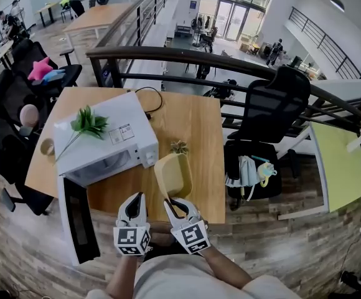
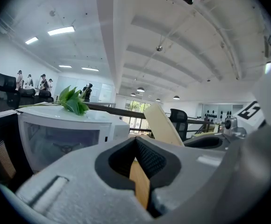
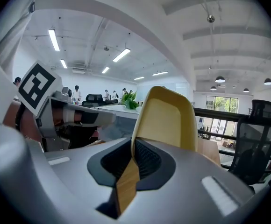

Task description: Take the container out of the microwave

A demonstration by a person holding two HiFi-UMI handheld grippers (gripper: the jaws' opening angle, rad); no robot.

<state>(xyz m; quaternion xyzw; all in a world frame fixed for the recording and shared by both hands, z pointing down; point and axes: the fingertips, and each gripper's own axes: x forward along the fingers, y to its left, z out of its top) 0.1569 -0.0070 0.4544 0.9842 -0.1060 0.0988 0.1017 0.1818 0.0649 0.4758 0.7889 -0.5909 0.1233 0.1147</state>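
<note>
Yellow and tub-shaped, the container (image 1: pixel 173 174) is out of the microwave (image 1: pixel 106 139) and over the wooden table (image 1: pixel 196 120), at about 4 o'clock from the oven's control panel. Its near rim is pinched by the right gripper (image 1: pixel 170 202). In the right gripper view the jaws are pressed together on that rim, and the tub rises tilted above them. Whether the tub's base touches the tabletop cannot be told. In the head view the right gripper is pointed toward 11 o'clock, with the forearm drawn in near the body. The left gripper (image 1: pixel 136 198) is carried just beside it at 9 o'clock and is pointed toward 12 o'clock. Its jaws are closed on nothing, and only a strip of tabletop is seen beneath them.

The microwave door (image 1: pixel 78 220) is swung open and reaches past the table's near edge, at 8 o'clock from the left gripper. Both grippers are held at that near edge. Bare tabletop is seen from 12 to 3 o'clock of the container, broken only by a small potted plant (image 1: pixel 179 146) just beyond its far rim. The table's right edge runs at 3 o'clock, with a black office chair (image 1: pixel 271 108) beyond it. A green sprig (image 1: pixel 88 122) is laid on the microwave's top.
</note>
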